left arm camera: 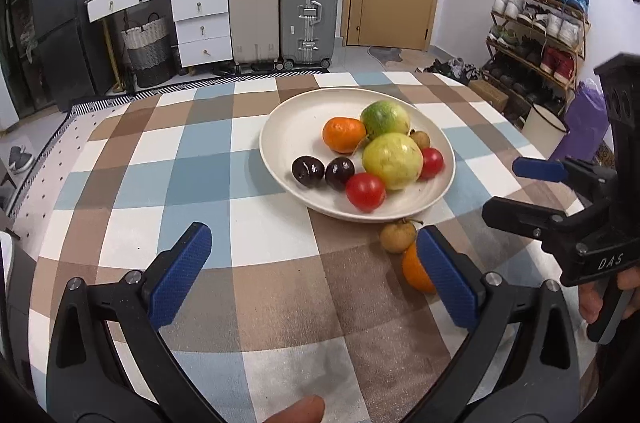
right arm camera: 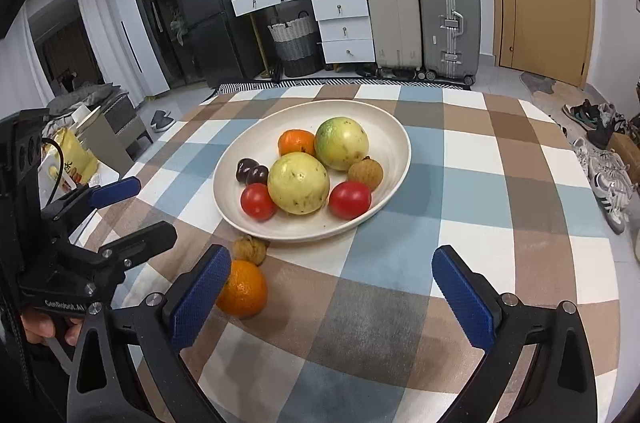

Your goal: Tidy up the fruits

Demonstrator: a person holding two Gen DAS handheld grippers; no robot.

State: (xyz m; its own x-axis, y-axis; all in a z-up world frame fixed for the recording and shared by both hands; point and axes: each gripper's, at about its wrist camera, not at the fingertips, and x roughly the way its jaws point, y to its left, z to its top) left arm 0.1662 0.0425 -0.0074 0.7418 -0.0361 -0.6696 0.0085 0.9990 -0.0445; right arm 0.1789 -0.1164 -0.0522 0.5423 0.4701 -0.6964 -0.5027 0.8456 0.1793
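1. Left gripper: fingers spread wide with nothing between them, low in the left wrist view over the checked blue, brown and white tablecloth.
2. Loose round orange: on the cloth at lower right of that view, partly hidden behind the right-hand blue pad, so outside the gap rather than in it.
3. Loose small tan rough-skinned fruit: just beyond the orange and near the round cream plate, seemingly touching the orange, though the pad hides where they meet.
4. On the plate, counted in the right wrist view: two yellow-green guavas, two red tomatoes, two dark purple plums, one mandarin, one tan fruit.
5. Off the plate: two pieces, both just short of its near rim, at lower left of centre in the right wrist view.
6. Right gripper: fingers equally wide apart and holding nothing; orange touching or tucked behind the outer face of its left pad, so a shift leftward probably needed to straddle it.
7. Both grippers about equally near; round fruit, no long axis to align with.
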